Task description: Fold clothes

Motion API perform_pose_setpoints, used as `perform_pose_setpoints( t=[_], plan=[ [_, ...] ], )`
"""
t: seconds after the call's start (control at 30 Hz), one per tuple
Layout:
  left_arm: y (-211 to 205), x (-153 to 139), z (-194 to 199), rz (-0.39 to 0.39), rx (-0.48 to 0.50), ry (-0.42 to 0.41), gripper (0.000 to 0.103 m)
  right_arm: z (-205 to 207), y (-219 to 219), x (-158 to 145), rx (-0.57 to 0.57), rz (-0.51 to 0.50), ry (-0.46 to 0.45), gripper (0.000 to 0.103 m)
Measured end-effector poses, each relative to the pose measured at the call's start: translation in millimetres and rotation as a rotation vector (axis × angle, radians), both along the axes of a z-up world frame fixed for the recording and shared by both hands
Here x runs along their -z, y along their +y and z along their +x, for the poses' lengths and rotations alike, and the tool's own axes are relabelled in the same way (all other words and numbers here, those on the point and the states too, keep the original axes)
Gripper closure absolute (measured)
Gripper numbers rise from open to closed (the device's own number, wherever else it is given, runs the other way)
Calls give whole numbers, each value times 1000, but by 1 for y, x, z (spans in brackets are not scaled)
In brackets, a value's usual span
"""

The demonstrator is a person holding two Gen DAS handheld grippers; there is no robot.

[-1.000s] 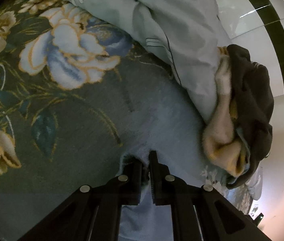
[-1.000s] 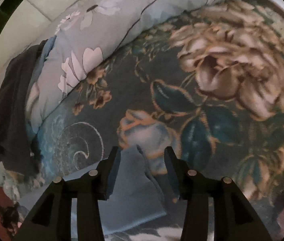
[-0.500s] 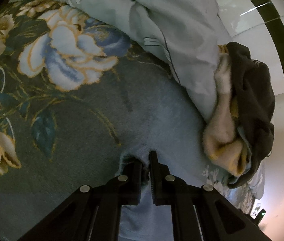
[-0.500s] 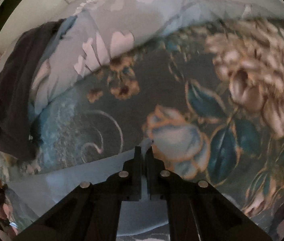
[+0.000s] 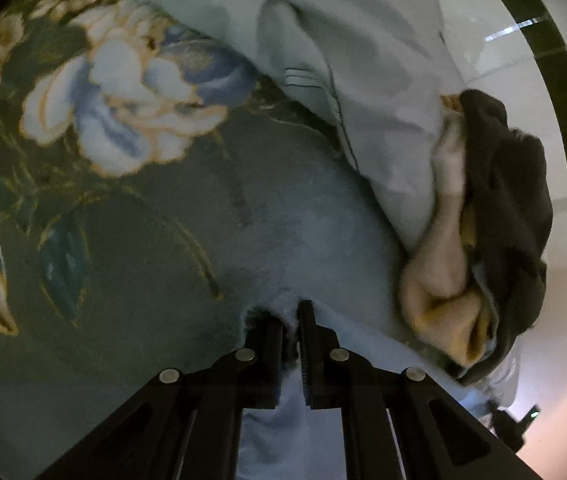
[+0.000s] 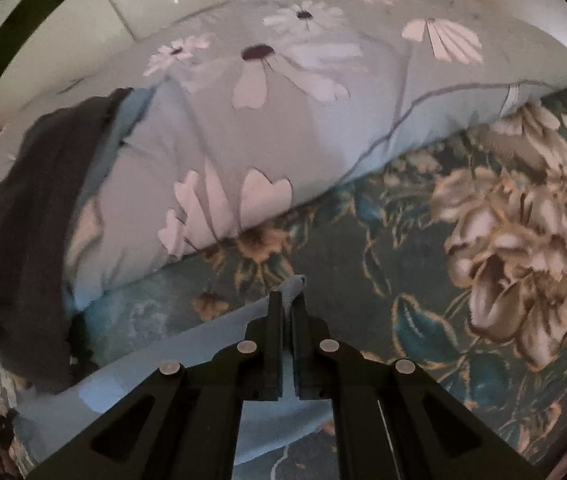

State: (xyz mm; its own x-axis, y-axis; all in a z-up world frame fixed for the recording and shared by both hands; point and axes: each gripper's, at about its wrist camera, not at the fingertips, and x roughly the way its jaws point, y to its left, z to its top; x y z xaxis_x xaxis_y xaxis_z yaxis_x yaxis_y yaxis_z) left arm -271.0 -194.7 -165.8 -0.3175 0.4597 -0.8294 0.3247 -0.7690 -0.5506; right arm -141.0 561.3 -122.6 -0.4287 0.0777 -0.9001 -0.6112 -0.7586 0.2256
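Observation:
A light blue garment (image 5: 315, 240) lies on a dark green floral bedspread (image 5: 123, 220). My left gripper (image 5: 290, 322) is shut on an edge of it, low over the bed. In the right wrist view the same light blue garment (image 6: 171, 372) stretches to the lower left, and my right gripper (image 6: 288, 300) is shut on its corner, which pokes up between the fingers and is lifted off the bedspread (image 6: 423, 280).
A folded pale blue flowered quilt (image 6: 283, 120) lies along the back of the bed, also in the left wrist view (image 5: 343, 60). A dark garment (image 6: 31, 240) and a cream and yellow cloth (image 5: 443, 292) are heaped at its end. A white wall (image 5: 503, 20) is behind.
My right gripper closed on the garment corner and has lifted it, tilting up toward the quilt. My left gripper has stayed shut on the garment edge, almost still.

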Motion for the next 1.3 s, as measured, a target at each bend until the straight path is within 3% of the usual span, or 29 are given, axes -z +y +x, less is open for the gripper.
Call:
perform_pose_setpoints(
  t=[0.13, 0.17, 0.2, 0.27, 0.3, 0.47, 0.63, 0.77, 0.87, 1.0, 1.13, 1.3],
  plan=[
    [1, -8, -2, -3, 48, -26, 90, 1, 5, 4, 27, -39, 0, 98],
    [1, -11, 0, -7, 57, -31, 79, 2, 6, 3, 30, -43, 1, 98],
    [-4, -16, 4, -7, 46, -30, 60, 3, 5, -1, 30, -33, 0, 95],
    [-12, -24, 14, -8, 25, -26, 45, 6, 3, -9, 29, -13, 1, 75],
    [-16, -28, 19, -8, 15, -25, 42, 8, 4, -14, 31, -6, 11, 61],
    [-37, -48, 42, -9, -38, -16, 39, 44, -15, -59, 18, -16, 104, 58],
    [-54, -51, 94, -4, -91, -28, 35, 111, -58, -70, -45, -83, 124, 54],
    [-56, -34, 151, 8, -111, -73, 35, 196, -94, -56, -41, -117, 47, 54],
    [-48, -24, 185, 44, -99, -84, 35, 263, -106, -39, 35, -194, 6, 54],
    [-33, -14, 202, 66, -71, -96, 35, 322, -108, -11, 181, -313, -18, 54],
    [-26, -4, 204, 78, -90, -112, 36, 347, -116, 17, 260, -414, -15, 54],
    [-23, 2, 207, 86, -135, -121, 37, 349, -118, 42, 343, -490, 9, 54]
  ],
)
